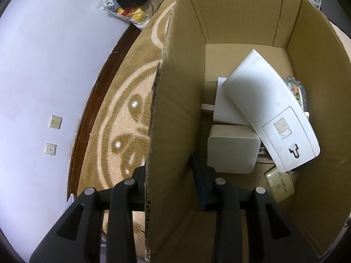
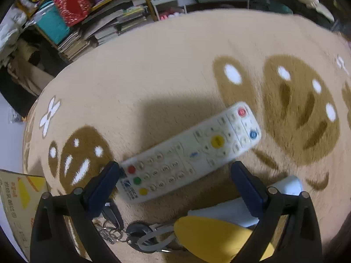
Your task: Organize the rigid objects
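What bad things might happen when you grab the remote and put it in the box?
1. The open right hand-held gripper frames only the near end of the white remote, so it might tip or slip.
2. The cardboard box already holds piled things; another remote leans there and might slide.

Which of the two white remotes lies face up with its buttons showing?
The white remote on the rug, between the right gripper's open jaws. The remote in the cardboard box shows only its back, with the battery cover.
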Available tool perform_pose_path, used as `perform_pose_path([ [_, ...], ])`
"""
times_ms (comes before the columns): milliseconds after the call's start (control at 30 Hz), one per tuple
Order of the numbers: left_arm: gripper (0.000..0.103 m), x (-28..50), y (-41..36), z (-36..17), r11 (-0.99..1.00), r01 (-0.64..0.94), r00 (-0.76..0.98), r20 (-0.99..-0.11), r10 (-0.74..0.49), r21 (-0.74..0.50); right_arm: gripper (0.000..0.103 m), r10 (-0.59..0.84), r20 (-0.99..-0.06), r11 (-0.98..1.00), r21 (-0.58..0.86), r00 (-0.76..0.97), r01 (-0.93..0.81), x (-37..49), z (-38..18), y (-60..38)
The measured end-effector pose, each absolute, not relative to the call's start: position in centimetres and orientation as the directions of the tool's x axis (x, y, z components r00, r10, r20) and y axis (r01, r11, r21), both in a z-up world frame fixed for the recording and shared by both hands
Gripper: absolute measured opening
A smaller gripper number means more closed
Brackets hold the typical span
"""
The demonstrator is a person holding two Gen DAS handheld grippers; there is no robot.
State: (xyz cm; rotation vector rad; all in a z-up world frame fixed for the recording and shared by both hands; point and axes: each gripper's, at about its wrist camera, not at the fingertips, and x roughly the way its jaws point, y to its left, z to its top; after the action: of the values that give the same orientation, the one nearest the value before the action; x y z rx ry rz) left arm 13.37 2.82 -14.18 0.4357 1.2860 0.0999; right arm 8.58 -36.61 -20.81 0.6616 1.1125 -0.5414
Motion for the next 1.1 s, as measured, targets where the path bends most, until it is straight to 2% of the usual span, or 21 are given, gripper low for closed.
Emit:
perform_pose_path([
  [133,0.032,13.5,2.8,-14.2,0.914,0.168,0.289,-0.905,0.313,0.370,0.103,-0.058,-0.930,0.678,0.230,0.363,0.698,8.5,-21.0,-37.0],
  [367,0.026,13.6,3.4,-14.2,0.927,0.166,0.280,-0.917,0.283,0.336,0.103,-0.040,-0.912,0.657,0.283,0.407,0.698,8.9,-21.1,-37.7],
  [667,0.024,13.6,3.5,-14.3,0.931,0.166,0.279,-0.921,0.273,0.326,0.103,-0.084,-0.915,0.680,0.237,0.395,0.694,10.7,-21.4,-37.0],
  [800,0.024,13.8,3.6,-14.4,0.933,0.164,0.278,-0.922,0.269,0.321,0.090,-0.114,-0.906,0.713,0.211,0.408,0.668,11.1,-21.0,-36.3],
  [1033,0.024,13.8,3.6,-14.3,0.932,0.165,0.278,-0.922,0.270,0.323,0.086,-0.176,-0.911,0.751,0.122,0.374,0.649,11.3,-21.2,-35.2],
  [1100,0.025,13.9,3.7,-14.4,0.931,0.165,0.279,-0.921,0.272,0.325,0.077,-0.181,-0.910,0.760,0.112,0.374,0.640,11.3,-20.9,-35.1],
])
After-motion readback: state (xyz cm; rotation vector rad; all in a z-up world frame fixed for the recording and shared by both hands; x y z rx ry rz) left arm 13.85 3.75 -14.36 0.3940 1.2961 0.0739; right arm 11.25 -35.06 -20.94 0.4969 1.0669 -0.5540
